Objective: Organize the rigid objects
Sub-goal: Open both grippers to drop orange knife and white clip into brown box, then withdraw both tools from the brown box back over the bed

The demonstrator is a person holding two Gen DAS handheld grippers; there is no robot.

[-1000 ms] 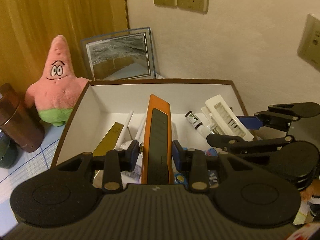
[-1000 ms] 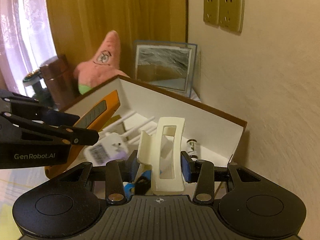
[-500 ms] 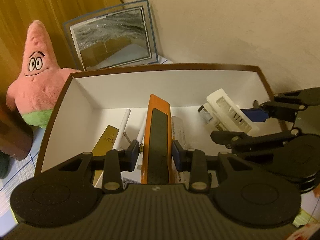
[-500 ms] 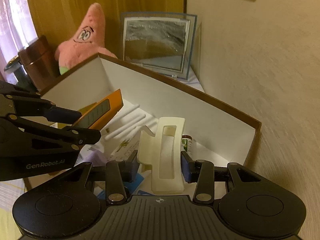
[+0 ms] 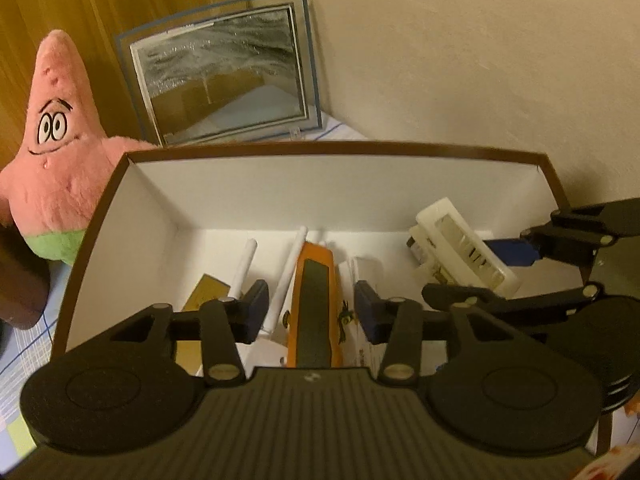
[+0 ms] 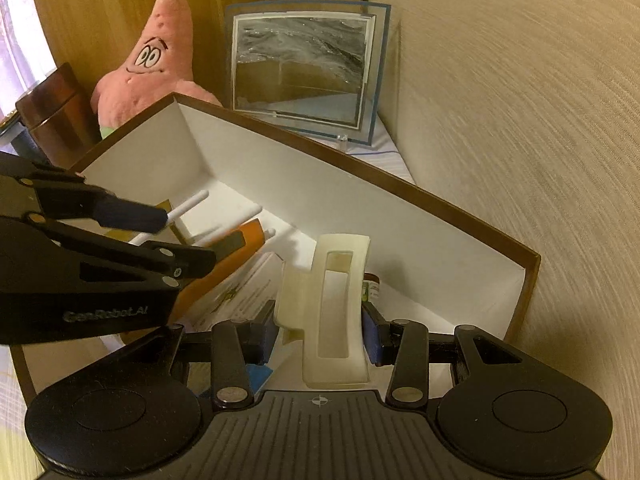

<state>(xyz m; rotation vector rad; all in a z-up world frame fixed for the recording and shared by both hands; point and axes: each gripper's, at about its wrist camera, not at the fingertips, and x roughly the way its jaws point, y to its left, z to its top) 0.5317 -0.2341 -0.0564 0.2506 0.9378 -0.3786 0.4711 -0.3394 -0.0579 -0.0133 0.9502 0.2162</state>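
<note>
Box [image 5: 132, 216] — brown-rimmed, white inside — stood against the wall, with both grippers over its open top. Left gripper [image 5: 312, 312] pointed down into it; its jaws had just been opening and stood apart, gaps showing on both sides of the orange cutter [image 5: 314, 300] between them. No pad pressed on the cutter, which lay tilted with its far end down among the contents. White sticks [image 5: 286, 276] lay just left of the cutter, and a gold card [image 5: 202, 296] beyond them near the left wall. A printed leaflet [image 6: 240, 292] lay under and beside the cutter.

Right gripper [image 6: 320, 332] held a cream hair clip [image 6: 334, 316], the jaws clamped on its two sides. The clip stood roughly upright between the pads, inside the right end of the box and above its floor; whether its lower edge touched anything could not be told. A small brown-capped vial [image 6: 372, 288] lay just behind the clip, partly hidden.

From the left wrist view the right gripper and clip [image 5: 464, 248] appeared at the right end of the box, apart from the cutter.

Outside the box: a pink starfish plush [image 5: 56, 140] at the left, a framed picture [image 5: 224, 76] leaning behind the far wall, and a brown canister [image 6: 56, 116] beside the plush.
</note>
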